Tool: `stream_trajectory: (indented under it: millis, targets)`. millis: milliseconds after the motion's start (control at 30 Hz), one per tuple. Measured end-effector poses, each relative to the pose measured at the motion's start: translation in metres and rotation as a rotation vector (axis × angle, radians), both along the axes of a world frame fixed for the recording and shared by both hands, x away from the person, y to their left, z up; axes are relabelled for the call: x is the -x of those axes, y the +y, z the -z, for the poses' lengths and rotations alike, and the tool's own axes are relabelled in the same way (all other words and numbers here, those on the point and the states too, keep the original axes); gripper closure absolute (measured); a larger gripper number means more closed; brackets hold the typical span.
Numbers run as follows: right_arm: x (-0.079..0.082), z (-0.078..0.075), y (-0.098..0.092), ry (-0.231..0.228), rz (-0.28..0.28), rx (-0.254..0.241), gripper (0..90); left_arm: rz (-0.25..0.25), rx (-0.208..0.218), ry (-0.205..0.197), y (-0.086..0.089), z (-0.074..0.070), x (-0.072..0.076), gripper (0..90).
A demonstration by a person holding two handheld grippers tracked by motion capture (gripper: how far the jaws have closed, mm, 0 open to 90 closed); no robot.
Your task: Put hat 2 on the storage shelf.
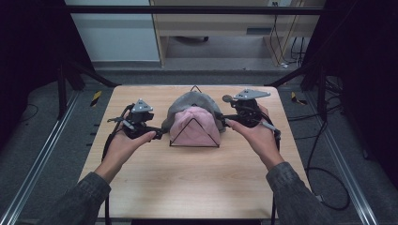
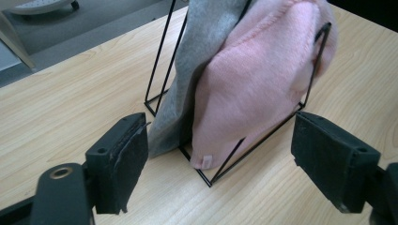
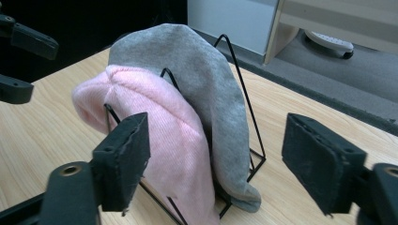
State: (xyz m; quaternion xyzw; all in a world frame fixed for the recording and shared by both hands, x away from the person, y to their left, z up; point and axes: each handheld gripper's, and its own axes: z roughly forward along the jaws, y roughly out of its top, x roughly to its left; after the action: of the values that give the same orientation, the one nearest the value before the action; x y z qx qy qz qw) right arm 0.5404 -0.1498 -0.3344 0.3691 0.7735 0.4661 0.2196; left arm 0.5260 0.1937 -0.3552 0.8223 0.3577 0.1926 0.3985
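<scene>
Grey floor and a pale cabinet lie beyond a light wooden desk (image 1: 197, 187), which carries a black wire rack (image 1: 194, 138) near its middle. Two knitted hats hang in the rack: a pink hat (image 1: 193, 127) at the front, on the person's side, and a grey hat (image 1: 192, 101) just behind it, the two touching.

From the left, the left gripper (image 1: 162, 132) points at the rack, close beside the hats. In the left gripper view its fingers (image 2: 129, 154) stand wide apart with nothing between them, short of the rack's lower corner. A small pale label (image 2: 205, 161) sits at the pink hat's lower edge; no writing on it can be read.

On the opposite side, the right gripper (image 1: 220, 117) points at the rack. In the right gripper view its fingers (image 3: 126, 154) are likewise spread wide and grip nothing; the hats and rack lie just ahead of them. The left gripper's dark fingers show at the far left edge of that view. No brand marks or other writing can be made out.
</scene>
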Motion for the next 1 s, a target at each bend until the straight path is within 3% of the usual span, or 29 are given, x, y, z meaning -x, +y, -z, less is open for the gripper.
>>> stream_trajectory:
  millis: [133,233,467,833,900,1000]
  targets:
    - [0.007,0.005,-0.008,-0.010,0.010,-0.002,18.7,0.010,-0.001,0.009,0.005,0.006,0.009,17.5]
    - [0.017,0.013,-0.020,-0.011,0.028,-0.010,17.4,0.015,-0.048,0.012,0.010,0.015,0.017,16.7]
    - [0.033,0.030,-0.042,-0.003,0.049,0.021,15.7,0.021,-0.071,0.036,0.026,0.026,0.030,15.2]
    - [0.049,0.064,-0.068,0.061,0.099,0.020,14.7,-0.018,-0.092,0.078,0.058,0.051,0.038,12.9]
    - [0.054,0.078,-0.072,0.088,0.107,0.031,14.7,-0.032,-0.119,0.087,0.066,0.062,0.040,12.6]
    - [0.058,0.094,-0.075,0.123,0.113,0.029,14.7,-0.046,-0.112,0.113,0.073,0.073,0.039,12.4]
